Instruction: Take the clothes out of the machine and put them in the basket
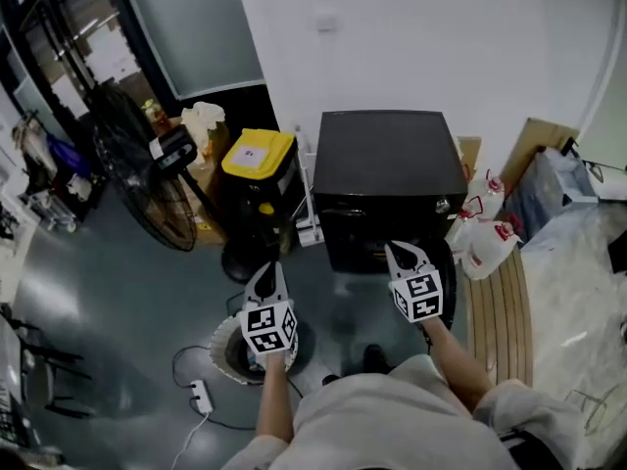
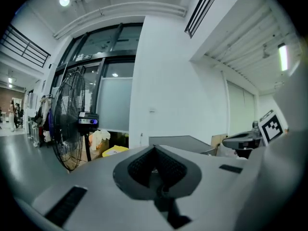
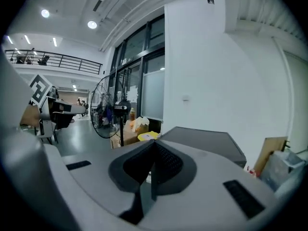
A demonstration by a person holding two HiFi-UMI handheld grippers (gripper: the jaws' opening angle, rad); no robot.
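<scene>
Left tongs (image 1: 272, 268) and right tongs (image 1: 395, 251) hung closed and empty before the machine (image 1: 387, 179). No clothes showed. The basket (image 1: 221, 341) sat below the left tongs. Seemingly just starting; next, get the machine open.

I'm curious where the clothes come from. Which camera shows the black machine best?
The head view: the black machine shows from above, top and front together. The left gripper view catches only a thin sliver of its top; the right gripper view shows more, mostly its top.

Black pedestal fan (image 1: 137, 176), yellow-lidded bin (image 1: 258, 153) beside it, white jugs (image 1: 490, 243), power strip (image 1: 202, 396) on grey floor (image 1: 108, 302)
</scene>
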